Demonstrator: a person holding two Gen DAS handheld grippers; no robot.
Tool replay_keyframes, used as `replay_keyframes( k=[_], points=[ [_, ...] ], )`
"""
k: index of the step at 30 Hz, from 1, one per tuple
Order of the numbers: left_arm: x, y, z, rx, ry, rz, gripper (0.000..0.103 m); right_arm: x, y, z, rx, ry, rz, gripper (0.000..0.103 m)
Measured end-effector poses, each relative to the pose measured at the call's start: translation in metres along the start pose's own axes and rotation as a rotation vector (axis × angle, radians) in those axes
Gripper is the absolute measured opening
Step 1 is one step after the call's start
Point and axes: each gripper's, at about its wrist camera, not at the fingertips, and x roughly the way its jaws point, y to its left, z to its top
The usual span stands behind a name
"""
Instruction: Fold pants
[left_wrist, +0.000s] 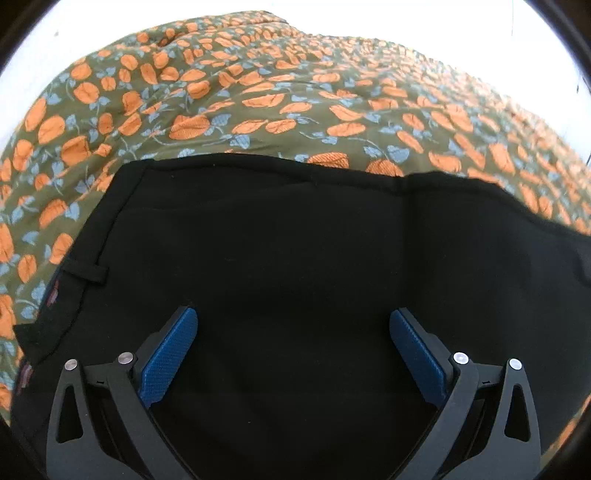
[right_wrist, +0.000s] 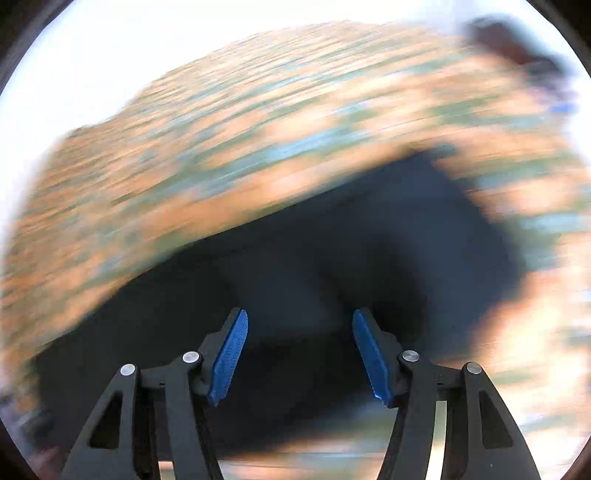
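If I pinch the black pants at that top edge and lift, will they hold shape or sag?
Likely sag: the black pants lie limp and flat on the floral bedspread, their top edge wavy. The cloth looks thin, so probably light. The bedspread is rumpled and may drag along. The left gripper stands open above them.

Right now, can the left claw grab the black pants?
Probably yes. The left claw is open right over the black pants, which lie flat on the flowery bedspread, and nothing sits between them.
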Motion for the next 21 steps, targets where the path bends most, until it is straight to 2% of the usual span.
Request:
replay_keyframes(
  k=[1,2,4,6,7,8,10,13,16,19,21],
  points=[
    [0.0,-0.002,0.0,0.008,0.0,0.01,0.103,-0.016,-0.017,0.0,0.007,-0.027,-0.053,0.062],
    [0.0,-0.002,0.0,0.009,0.004,0.011,0.103,-0.034,-0.022,-0.007,0.001,-0.045,-0.055,0.062],
    [0.0,-0.003,0.0,0.007,0.006,0.008,0.103,-0.061,0.0,-0.031,-0.081,-0.053,-0.021,0.066],
    [-0.002,-0.003,-0.001,0.007,0.006,0.008,0.103,-0.073,0.037,-0.053,-0.18,-0.058,0.032,0.074],
    [-0.001,-0.004,-0.002,0.008,0.007,0.01,0.103,-0.084,0.07,-0.08,-0.242,-0.065,0.081,0.076],
    [0.0,-0.004,-0.002,0.009,0.007,0.011,0.103,-0.092,0.083,-0.101,-0.269,-0.068,0.118,0.076],
    [0.0,-0.003,-0.001,0.009,0.007,0.011,0.103,-0.099,0.139,-0.152,-0.34,-0.073,0.213,0.078],
    [0.0,-0.003,-0.001,0.01,0.006,0.011,0.103,-0.099,0.205,-0.22,-0.469,-0.072,0.246,0.078],
    [0.0,-0.003,-0.001,0.01,0.007,0.011,0.103,-0.095,0.253,-0.262,-0.593,-0.05,0.269,0.078],
    [0.0,-0.003,-0.001,0.01,0.007,0.011,0.103,-0.093,0.28,-0.281,-0.671,-0.053,0.258,0.078],
    [0.0,-0.003,-0.001,0.01,0.007,0.011,0.103,-0.095,0.289,-0.278,-0.694,-0.065,0.24,0.078]
  ],
)
